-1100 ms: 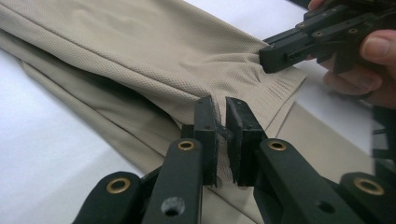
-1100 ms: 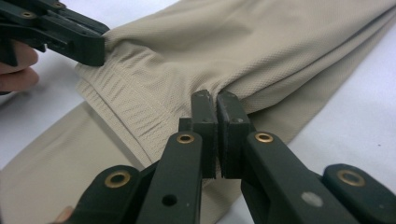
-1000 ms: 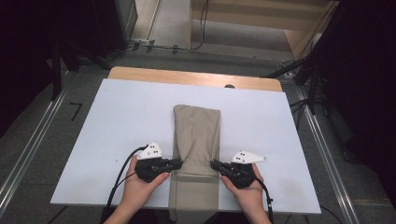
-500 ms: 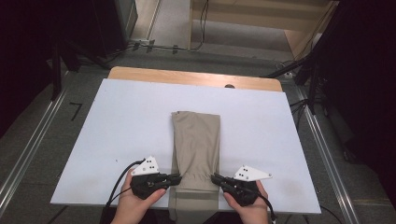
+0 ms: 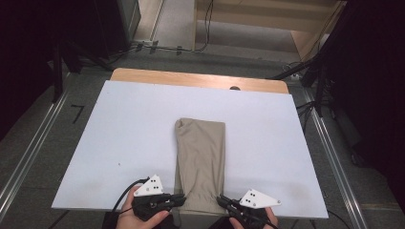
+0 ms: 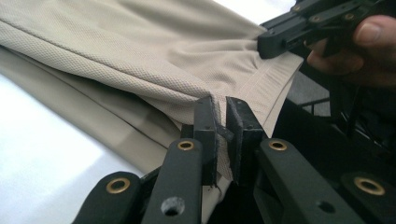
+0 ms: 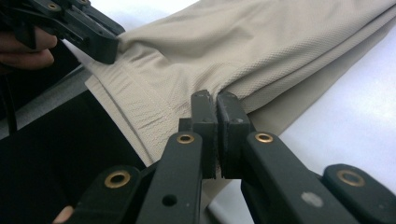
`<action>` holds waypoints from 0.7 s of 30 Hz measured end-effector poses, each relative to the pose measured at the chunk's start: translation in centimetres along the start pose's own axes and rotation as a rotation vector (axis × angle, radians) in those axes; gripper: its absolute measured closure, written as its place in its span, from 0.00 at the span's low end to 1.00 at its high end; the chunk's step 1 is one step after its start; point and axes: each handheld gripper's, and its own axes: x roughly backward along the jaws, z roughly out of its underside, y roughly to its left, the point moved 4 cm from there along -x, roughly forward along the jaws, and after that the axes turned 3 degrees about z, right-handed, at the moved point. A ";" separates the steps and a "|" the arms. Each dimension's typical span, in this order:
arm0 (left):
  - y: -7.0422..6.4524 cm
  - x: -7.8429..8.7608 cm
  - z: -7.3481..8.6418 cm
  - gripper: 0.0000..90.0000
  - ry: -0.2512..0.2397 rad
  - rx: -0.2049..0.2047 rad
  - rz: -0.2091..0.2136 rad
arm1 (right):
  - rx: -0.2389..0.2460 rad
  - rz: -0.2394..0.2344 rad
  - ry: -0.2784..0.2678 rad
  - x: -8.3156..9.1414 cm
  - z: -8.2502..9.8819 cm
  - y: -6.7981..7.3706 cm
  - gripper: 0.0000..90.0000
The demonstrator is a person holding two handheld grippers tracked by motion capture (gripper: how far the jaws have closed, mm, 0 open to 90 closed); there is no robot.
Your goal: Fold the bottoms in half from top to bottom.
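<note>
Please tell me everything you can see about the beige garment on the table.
The garment is beige knit fabric with a fine mesh texture, folded into a long narrow strip. It lies flat on the white table, with its stitched hem end reaching past the near edge. The left gripper and right gripper each pinch one corner of that near end, jaws shut.

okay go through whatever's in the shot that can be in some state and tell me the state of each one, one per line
beige garment: folded into a long strip, flat on the white table, near end hanging over the near edge.
left gripper: shut on the garment's near corner.
right gripper: shut on the opposite near corner.
</note>
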 end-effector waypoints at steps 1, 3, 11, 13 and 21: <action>-0.2 0.0 0.2 0.93 0.011 -0.004 -0.001 | 0.000 0.003 0.003 0.1 0.1 0.2 0.95; -0.5 -0.1 0.4 0.93 0.019 -0.003 -0.001 | 0.004 0.007 0.021 0.2 0.6 0.6 0.94; 0.3 2.0 -0.6 0.45 -0.136 -0.006 -0.157 | 0.016 0.094 -0.084 2.0 -0.3 0.1 0.52; 0.5 1.9 -1.7 0.57 -0.182 -0.037 -0.171 | 0.017 0.093 -0.102 1.7 -0.9 -0.2 0.64; 0.9 -1.9 -0.7 0.87 -0.006 -0.073 -0.161 | 0.041 0.064 0.018 -2.4 -0.9 0.0 0.82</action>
